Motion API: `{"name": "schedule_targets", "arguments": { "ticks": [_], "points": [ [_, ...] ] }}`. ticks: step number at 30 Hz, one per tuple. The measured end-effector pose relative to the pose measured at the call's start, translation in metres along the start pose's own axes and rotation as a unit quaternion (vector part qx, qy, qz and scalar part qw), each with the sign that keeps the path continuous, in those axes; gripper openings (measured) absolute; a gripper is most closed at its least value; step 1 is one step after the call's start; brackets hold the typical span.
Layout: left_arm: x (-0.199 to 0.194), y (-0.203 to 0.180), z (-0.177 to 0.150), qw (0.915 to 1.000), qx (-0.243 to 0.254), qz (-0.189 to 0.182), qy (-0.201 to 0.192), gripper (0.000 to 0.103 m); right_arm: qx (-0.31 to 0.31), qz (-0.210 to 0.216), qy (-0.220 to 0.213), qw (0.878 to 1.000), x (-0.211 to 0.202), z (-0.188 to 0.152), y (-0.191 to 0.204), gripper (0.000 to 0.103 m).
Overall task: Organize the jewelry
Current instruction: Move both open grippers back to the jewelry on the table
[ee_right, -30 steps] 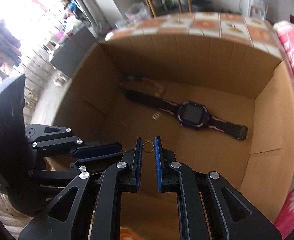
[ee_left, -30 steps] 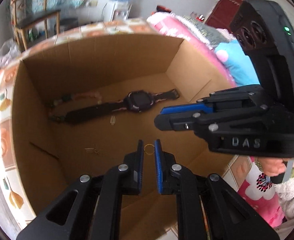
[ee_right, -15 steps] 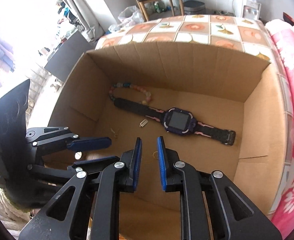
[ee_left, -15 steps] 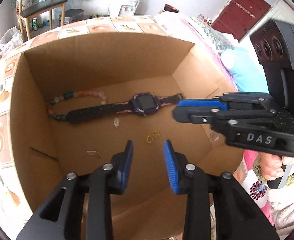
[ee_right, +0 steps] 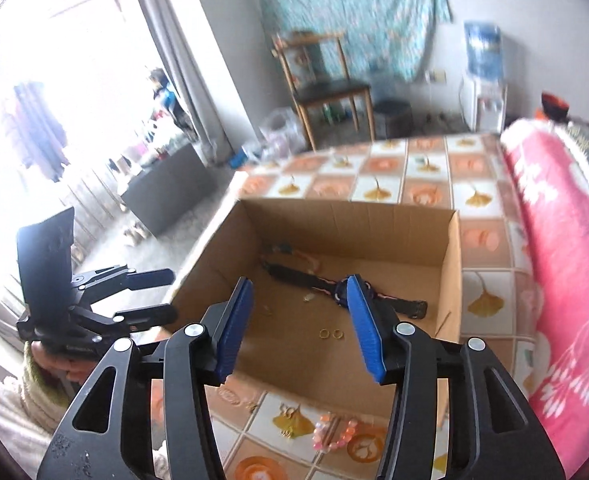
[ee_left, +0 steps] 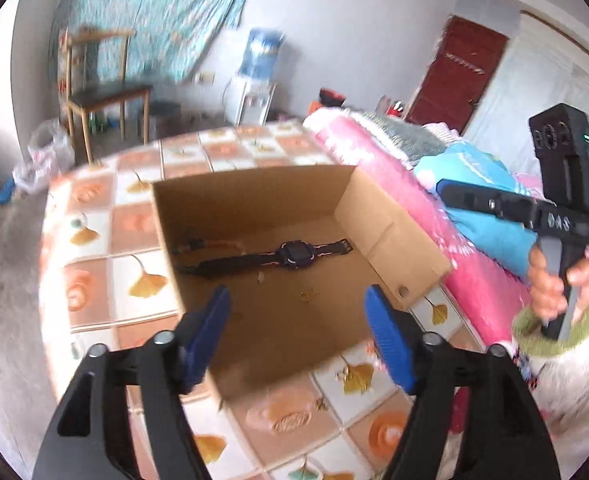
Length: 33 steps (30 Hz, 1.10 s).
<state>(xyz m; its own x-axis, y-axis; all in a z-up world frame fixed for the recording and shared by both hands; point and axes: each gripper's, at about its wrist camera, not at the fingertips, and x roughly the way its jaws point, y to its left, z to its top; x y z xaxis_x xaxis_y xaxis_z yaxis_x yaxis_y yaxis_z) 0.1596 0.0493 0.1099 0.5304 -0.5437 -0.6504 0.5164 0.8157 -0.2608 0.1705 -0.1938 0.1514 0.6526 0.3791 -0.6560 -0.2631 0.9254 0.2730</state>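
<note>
Covering the surface is a glossy tiled-pattern cloth (ee_right: 482,200) of orange and white squares with ginkgo leaves, and on it stands an open cardboard box (ee_right: 450,264), matte brown with straight creased walls. Along the box floor near its far wall lies a black watch (ee_left: 294,255) with a rounded square face and a long strap trimmed in pink. A string of round beads (ee_left: 210,245) curls in the far left corner, just behind the strap. Two small gold rings (ee_right: 330,333) lie side by side nearer the front wall. A pink bead bracelet (ee_right: 334,434) rests on the cloth outside the box's front wall. The left gripper (ee_left: 297,330) and right gripper (ee_right: 300,326) hover above the front rim, ribbed blue pads spread wide, gripping nothing.
</note>
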Motion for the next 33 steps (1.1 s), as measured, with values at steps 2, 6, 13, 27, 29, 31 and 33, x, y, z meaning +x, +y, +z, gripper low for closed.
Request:
{"name": "schedule_targets", "arguments": {
  "ticks": [2,6,13,27,29,31,33],
  "points": [
    [-0.022,-0.001,-0.015,0.9998,0.005,-0.006,-0.015,0.079,0.002,0.013,-0.011,1.0,-0.018,-0.015,0.001,0.047],
    [-0.043,0.0,-0.047,0.9999,0.002,-0.002,-0.016,0.083,0.005,0.041,0.003,0.999,-0.019,-0.044,0.008,0.047],
    [-0.004,-0.007,-0.1,0.9979,-0.019,0.031,0.053,0.083,0.057,0.053,0.084,0.993,0.028,-0.111,0.009,0.047],
    [0.08,-0.048,-0.147,0.9877,0.084,0.094,0.092,0.08,0.087,0.018,0.166,0.982,0.09,-0.166,0.012,0.031],
    [0.081,-0.052,-0.146,0.9877,0.088,0.093,0.089,0.077,0.094,0.012,0.161,0.982,0.095,-0.166,0.005,0.029],
    [0.083,-0.054,-0.146,0.9883,0.09,0.091,0.083,0.076,0.097,0.002,0.158,0.983,0.102,-0.166,0.0,0.028],
    [0.086,-0.056,-0.146,0.988,0.095,0.092,0.081,0.073,0.102,-0.004,0.155,0.983,0.104,-0.164,-0.004,0.024]
  ]
}}
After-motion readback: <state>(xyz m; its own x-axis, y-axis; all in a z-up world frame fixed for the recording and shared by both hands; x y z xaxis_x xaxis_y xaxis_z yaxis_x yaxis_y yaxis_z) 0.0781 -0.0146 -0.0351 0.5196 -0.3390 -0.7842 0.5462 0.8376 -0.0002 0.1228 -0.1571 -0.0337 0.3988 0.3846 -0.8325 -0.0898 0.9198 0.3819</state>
